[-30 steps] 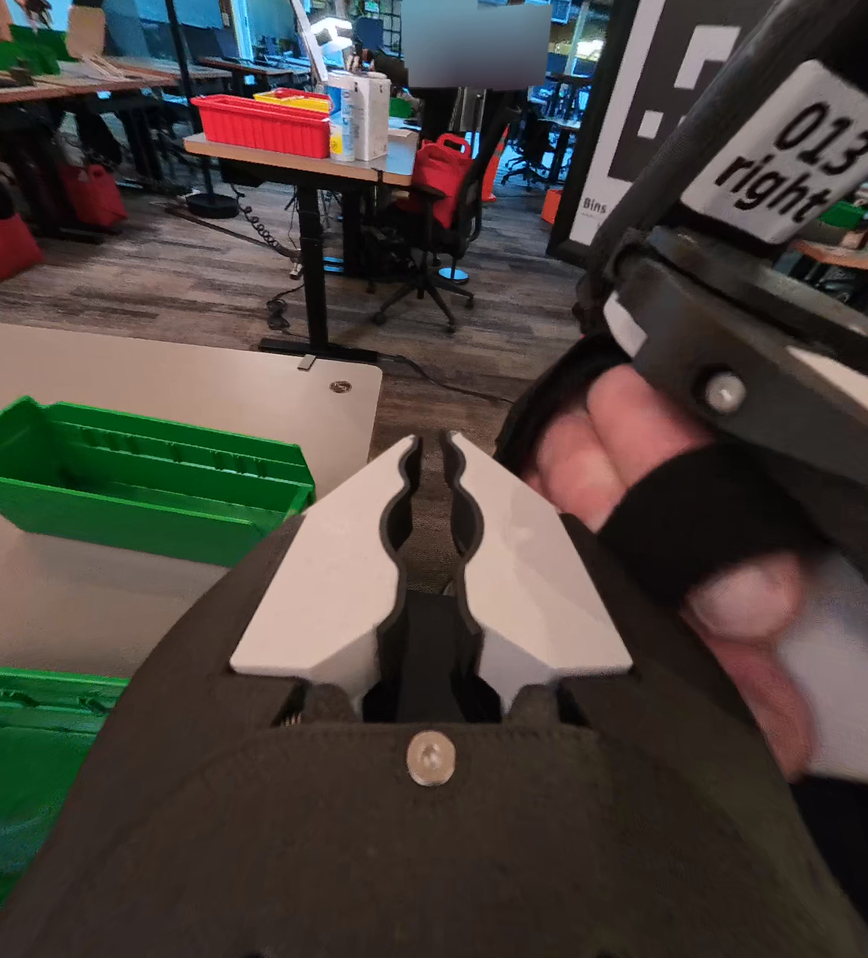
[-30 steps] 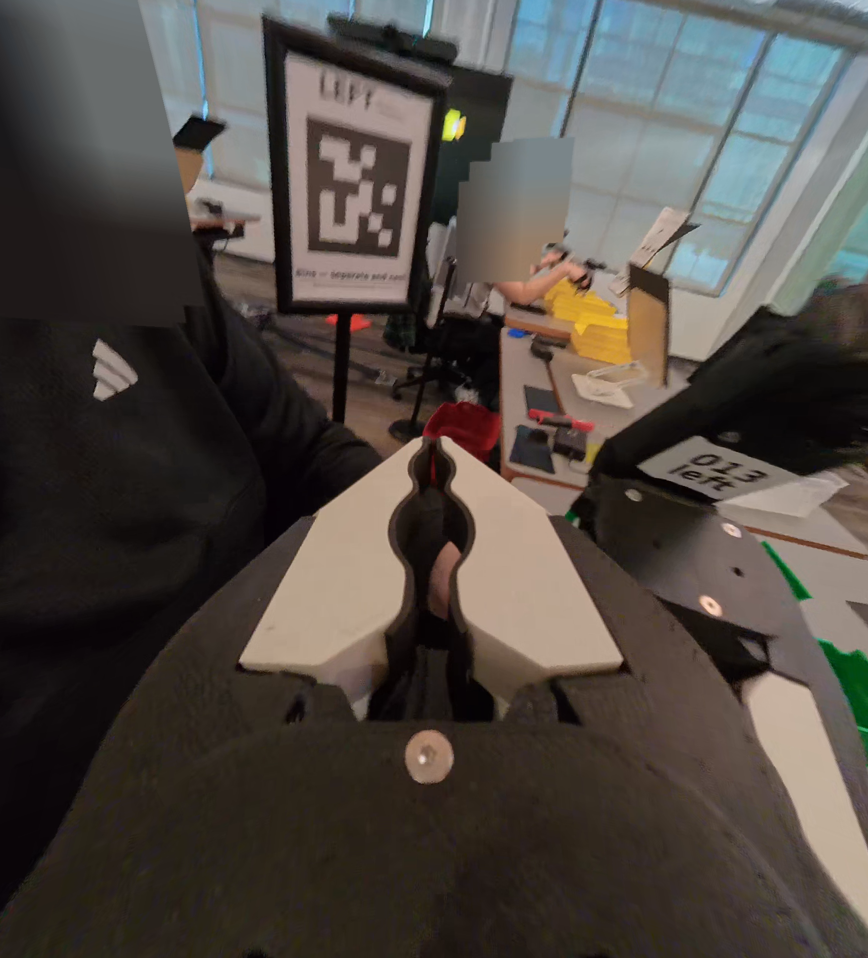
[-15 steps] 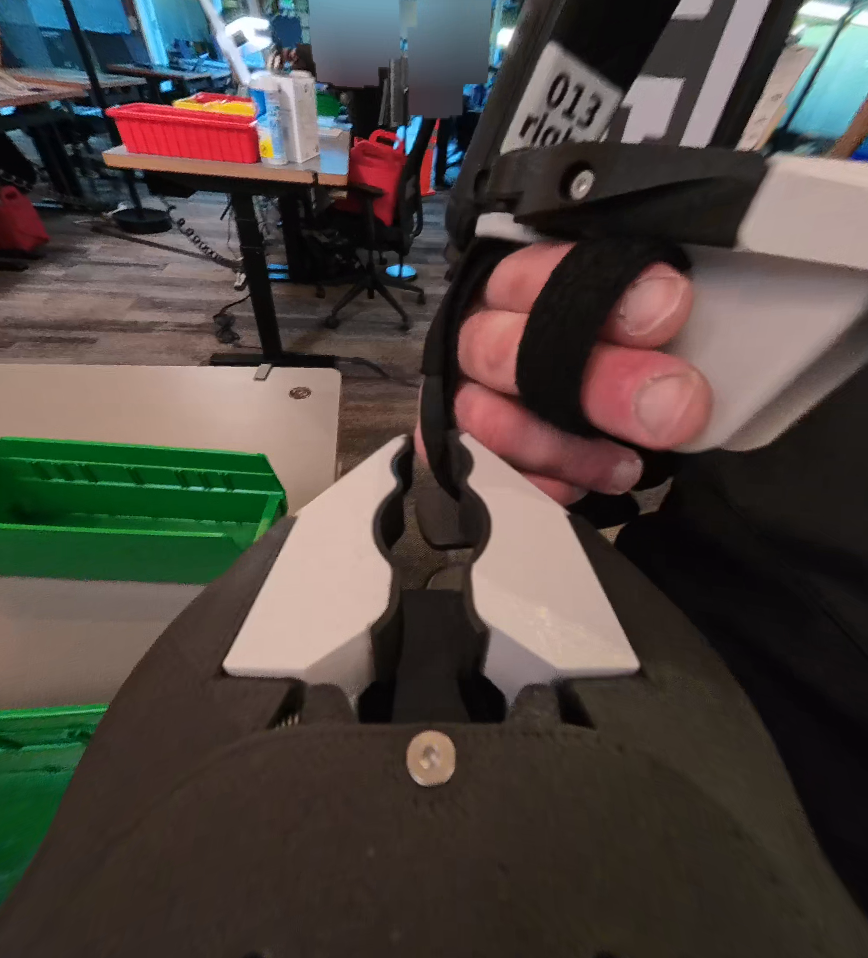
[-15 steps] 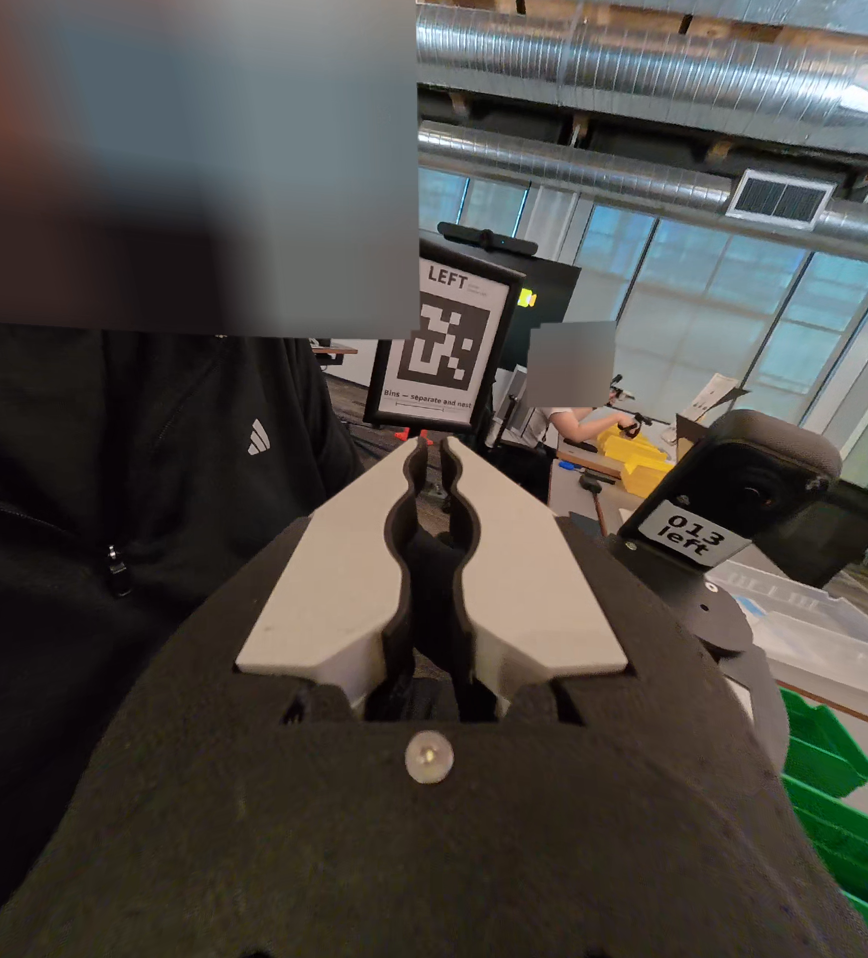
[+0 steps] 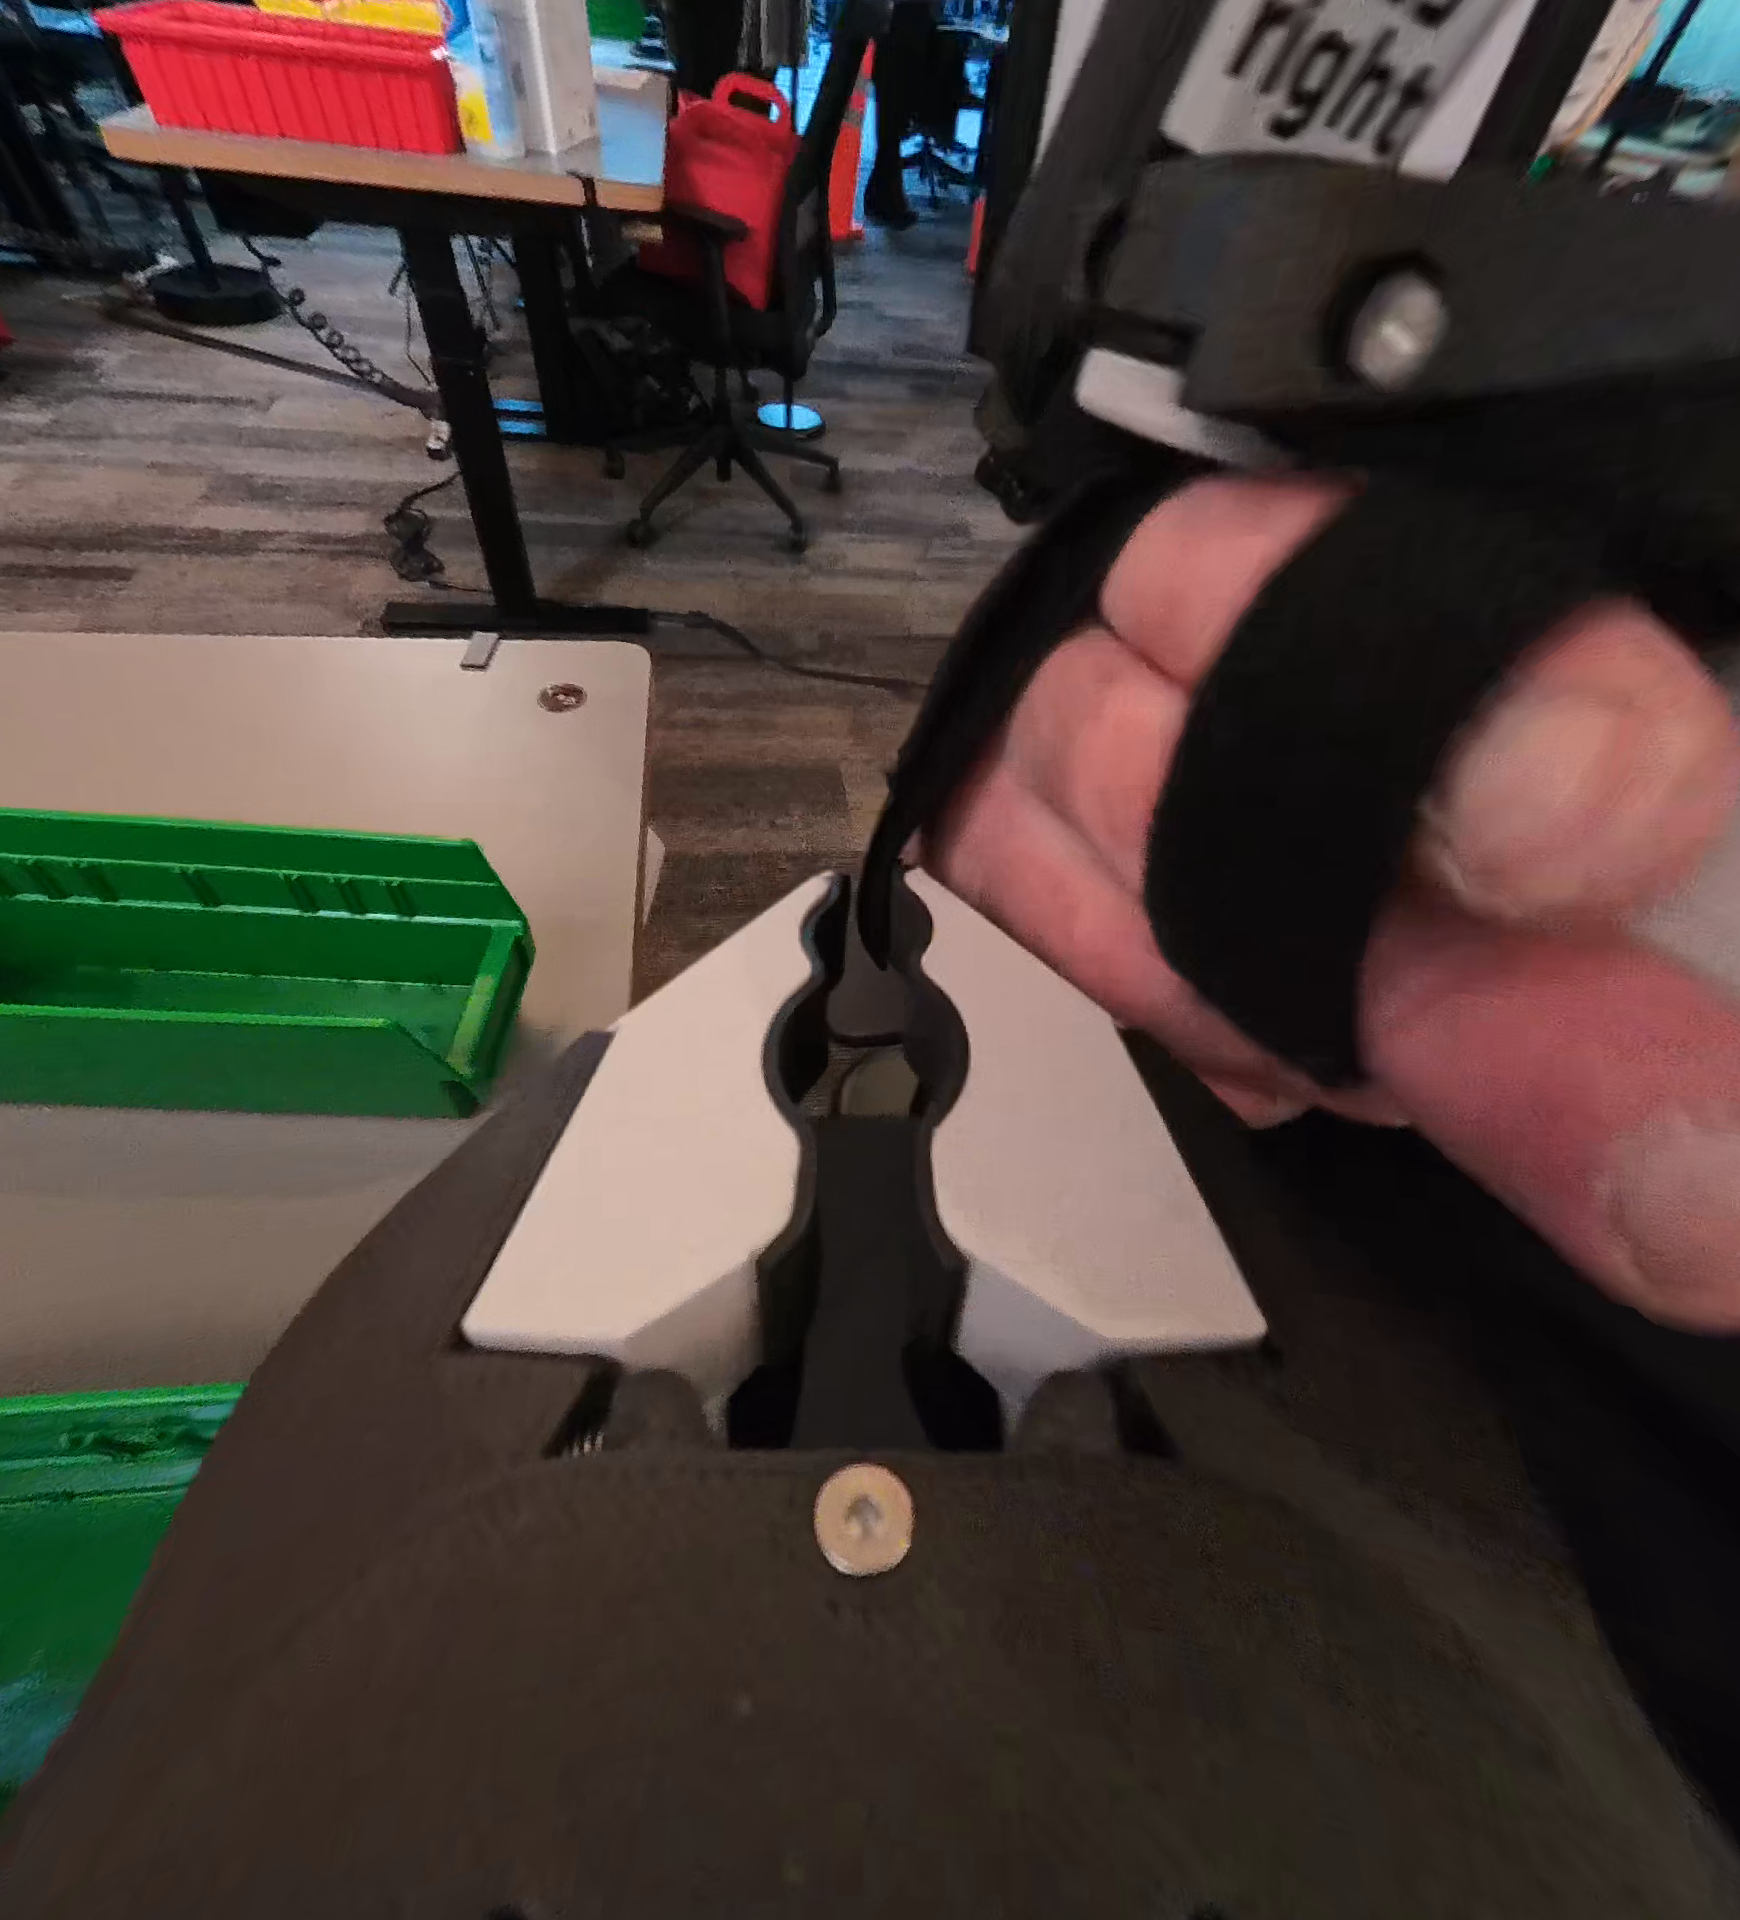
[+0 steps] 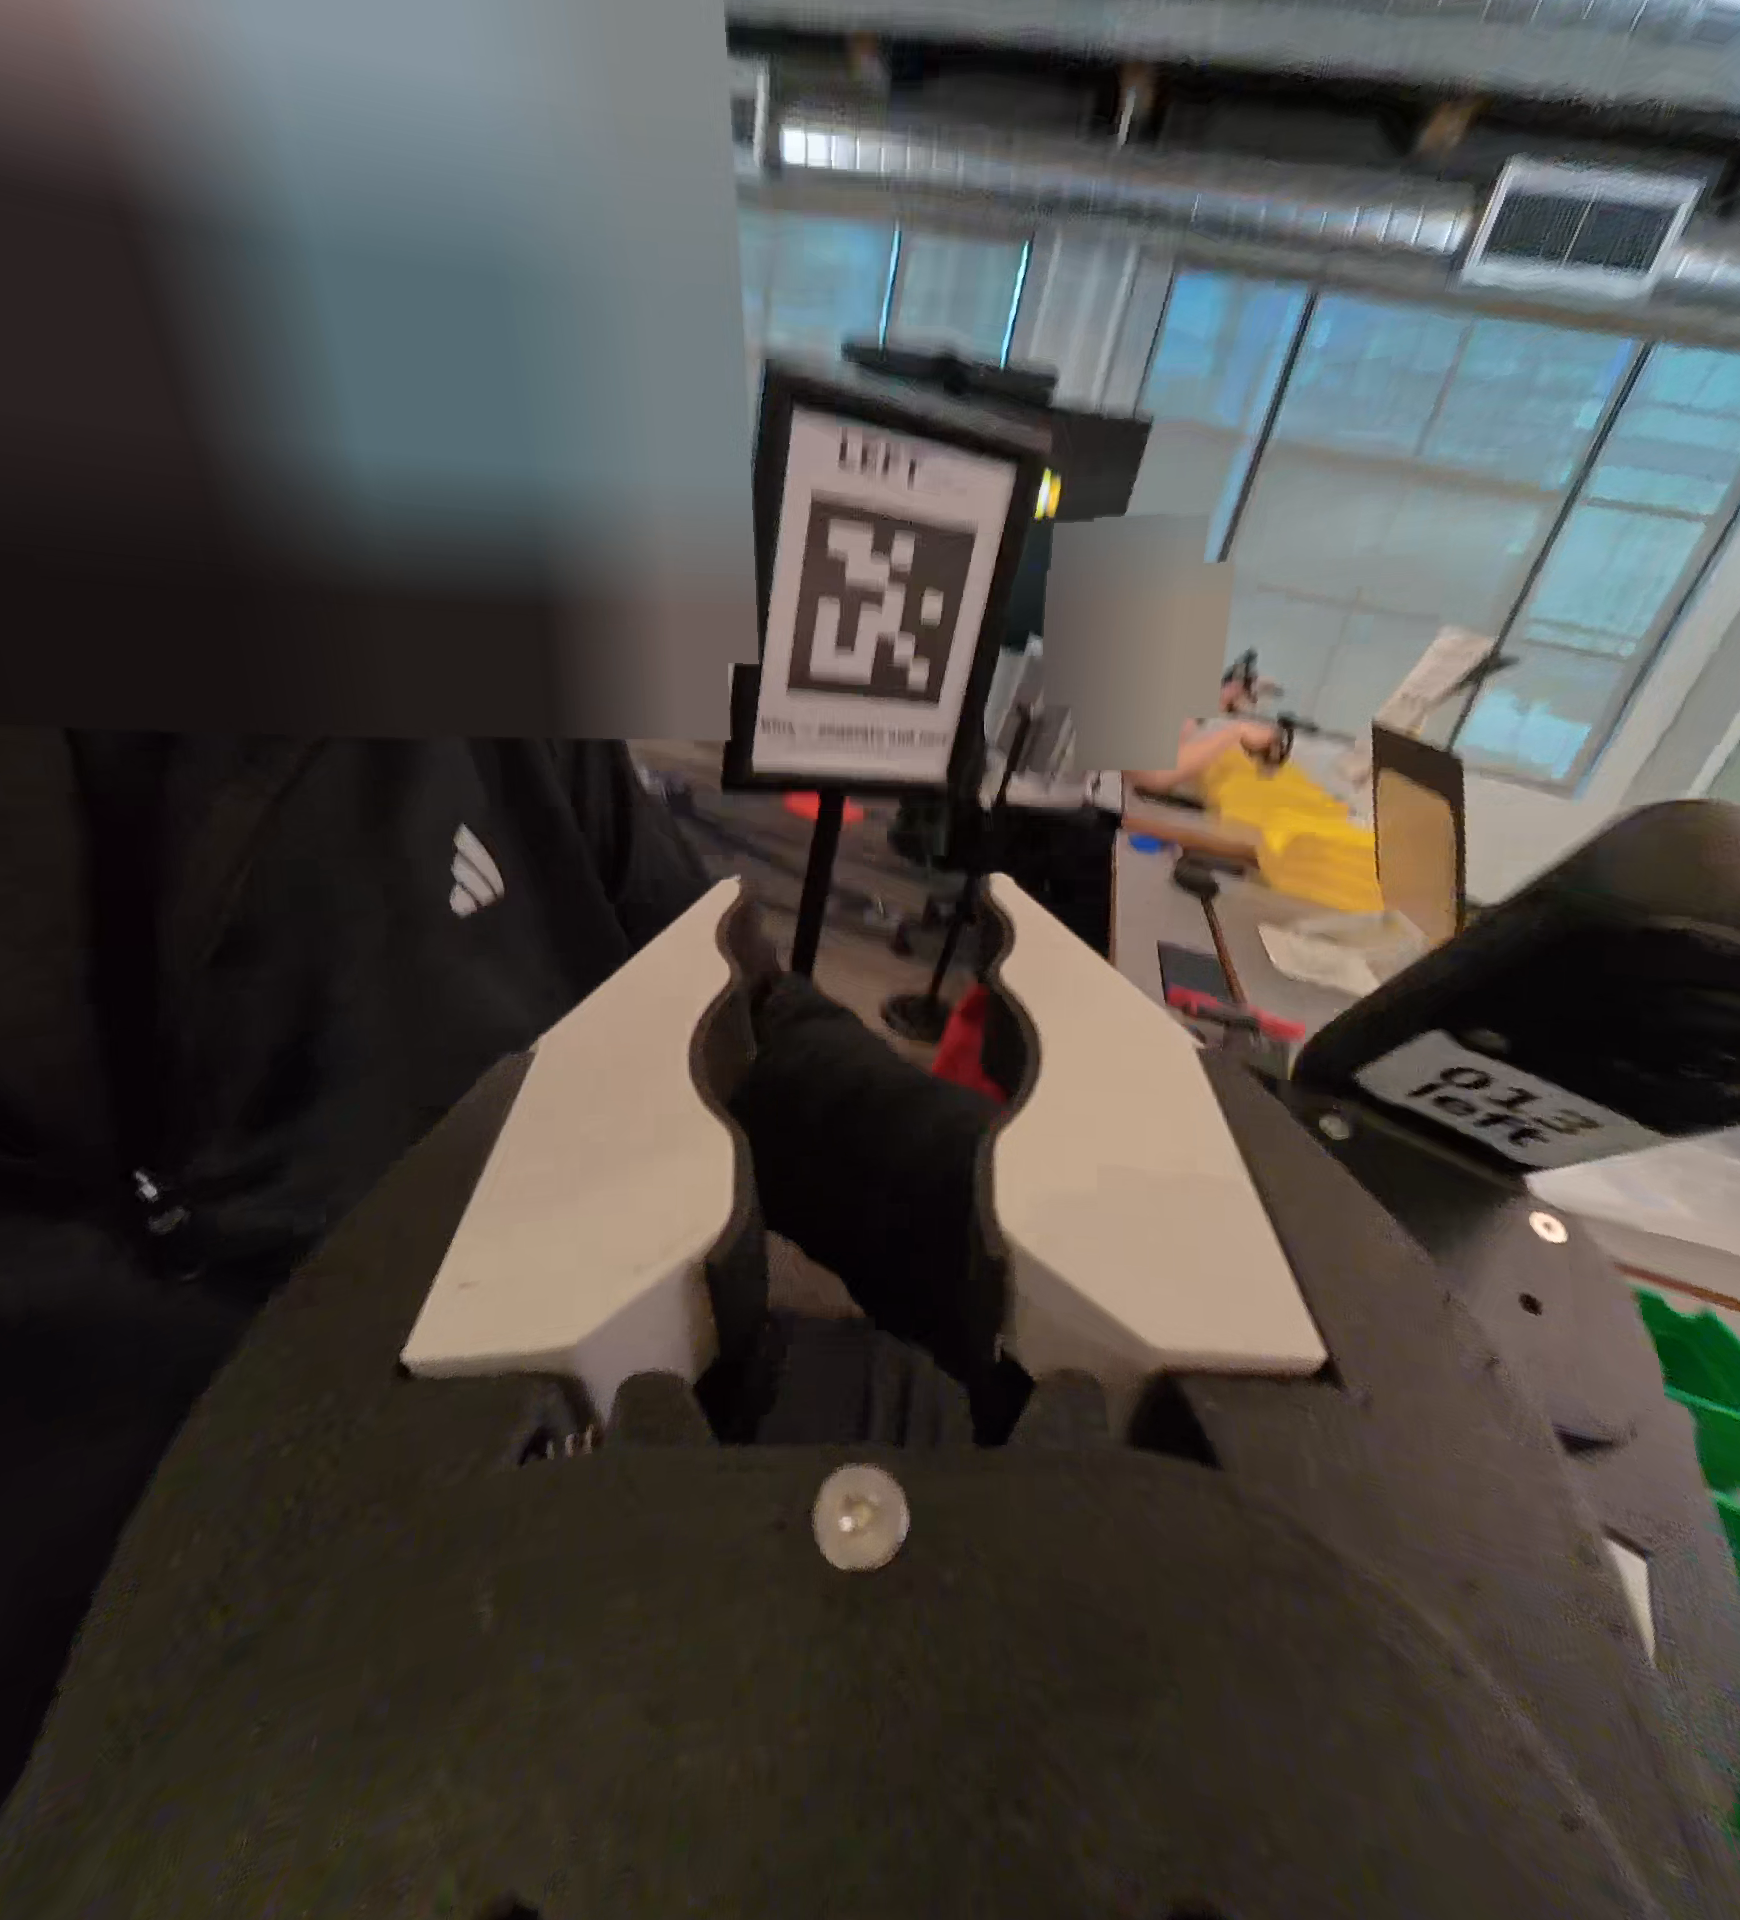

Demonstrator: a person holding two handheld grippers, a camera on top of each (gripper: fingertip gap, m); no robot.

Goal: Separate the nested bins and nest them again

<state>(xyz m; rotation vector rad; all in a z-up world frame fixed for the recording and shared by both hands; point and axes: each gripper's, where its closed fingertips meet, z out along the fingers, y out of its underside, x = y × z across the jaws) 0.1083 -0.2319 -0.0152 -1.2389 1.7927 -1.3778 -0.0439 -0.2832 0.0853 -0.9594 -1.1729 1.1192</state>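
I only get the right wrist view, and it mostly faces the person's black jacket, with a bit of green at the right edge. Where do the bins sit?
Observer: In the left wrist view, one green bin stands on the grey table, with its end near the table's right edge.
Operator: Just that one?
Observer: No. A second green bin lies nearer the camera at lower left. It is apart from the first and blurred.
Operator: Is the left gripper holding either one?
Observer: No. The left gripper is shut and touches neither bin.
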